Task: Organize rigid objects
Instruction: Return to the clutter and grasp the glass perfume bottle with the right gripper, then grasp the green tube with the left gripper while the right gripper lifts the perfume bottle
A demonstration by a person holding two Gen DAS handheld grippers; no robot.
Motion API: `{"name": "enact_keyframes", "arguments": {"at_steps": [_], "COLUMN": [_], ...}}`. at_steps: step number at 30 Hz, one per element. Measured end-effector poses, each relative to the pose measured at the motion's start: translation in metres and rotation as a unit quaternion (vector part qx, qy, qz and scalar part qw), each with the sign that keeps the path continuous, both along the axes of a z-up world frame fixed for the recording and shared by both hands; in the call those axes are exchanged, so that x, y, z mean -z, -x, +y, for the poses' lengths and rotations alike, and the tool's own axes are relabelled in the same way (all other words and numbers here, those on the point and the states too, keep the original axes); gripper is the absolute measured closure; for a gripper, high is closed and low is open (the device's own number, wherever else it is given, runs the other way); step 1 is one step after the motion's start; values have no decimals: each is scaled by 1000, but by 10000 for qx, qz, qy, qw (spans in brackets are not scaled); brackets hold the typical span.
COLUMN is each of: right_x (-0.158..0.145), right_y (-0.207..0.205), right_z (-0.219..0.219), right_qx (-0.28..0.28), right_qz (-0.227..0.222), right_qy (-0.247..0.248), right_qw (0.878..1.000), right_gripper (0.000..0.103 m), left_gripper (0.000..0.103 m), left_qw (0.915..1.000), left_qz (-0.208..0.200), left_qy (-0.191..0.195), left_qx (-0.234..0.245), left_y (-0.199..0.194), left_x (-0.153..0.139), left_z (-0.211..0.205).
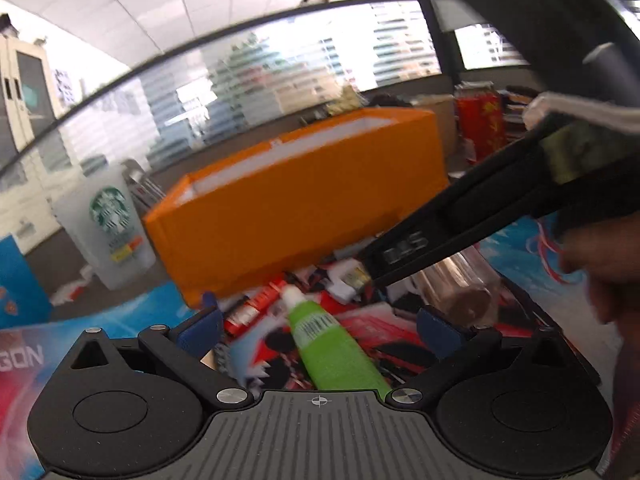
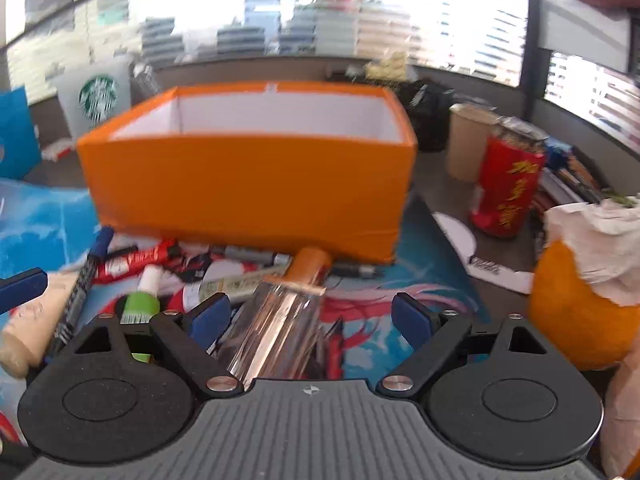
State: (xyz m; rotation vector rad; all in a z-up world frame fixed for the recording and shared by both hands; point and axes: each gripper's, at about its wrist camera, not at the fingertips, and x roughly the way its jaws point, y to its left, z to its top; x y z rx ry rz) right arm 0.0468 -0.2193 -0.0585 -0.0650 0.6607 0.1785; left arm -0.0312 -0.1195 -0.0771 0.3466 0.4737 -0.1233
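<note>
My left gripper [image 1: 318, 326] jaws wide apart, nothing pinched; green tube [image 1: 328, 344] with white cap lies on the mat between the blue pads [image 1: 200, 326], not touched by either. My right gripper [image 2: 310, 318] also spread wide, not gripping. Clear bottle [image 2: 280, 320] with orange cap lies between its pads, nearer the left-side pad [image 2: 210, 316]; contact there hard to tell, the other pad clearly off it. Orange box [image 2: 248, 184], open top, white inside, sits just behind the clutter, looks empty as far as I see in.

Pile in front of box: blue marker [image 2: 86, 276], red tube [image 2: 136, 260], beige tube [image 2: 28, 328] at left edge, more pens, blurry. All on a printed mat [image 2: 436, 288].

Starbucks cup [image 2: 96, 98] behind box on the left. Red can [image 2: 506, 188] to the right of box, well apart. Orange fruit [image 2: 572, 312] with tissue on top at far right.

In the left wrist view, right gripper's black finger [image 1: 440, 236] reaches in from the right over the pile.
</note>
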Motion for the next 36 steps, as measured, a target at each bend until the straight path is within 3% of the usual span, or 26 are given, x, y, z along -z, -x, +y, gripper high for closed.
{"name": "enact_keyframes", "arguments": {"at_steps": [6,8,9,17,24,25,27,29,30,36], "right_x": [4,8,10,10,10,10,10,10,9,8], "right_y": [-2,-2,-3,-2,-4,-4,-4,-4,-4,-4], "right_z": [-2,-3,-4,-17,-24,-25,-25,-25,-25,-25], "right_qx": [-212,-215,-225,-262,-310,-305,-310,-314,-317,-321], "right_qz": [197,286,306,273,290,294,286,280,279,256], "right_qy": [17,278,361,142,-3,-18,-24,-22,-24,-11], "right_qw": [9996,9990,9986,9992,9991,9991,9991,9991,9991,9992], "right_gripper": [32,55,58,65,68,68,68,68,68,68], "left_gripper": [0,0,0,0,2,4,18,55,64,71], "left_qw": [9987,9978,9974,9895,9860,9863,9877,9883,9882,9887], "left_qz": [242,374,482,941,1004,985,860,751,728,642], "left_qy": [399,496,496,1076,1293,1285,1292,1315,1331,1348], "left_qx": [226,235,204,-212,-309,-304,-207,-203,-200,-127], "left_y": [-5,-9,-12,-30,-37,-38,-38,-36,-36,-30], "left_x": [9,10,11,10,12,12,12,10,10,10], "left_z": [2,2,1,13,21,21,22,24,25,27]}}
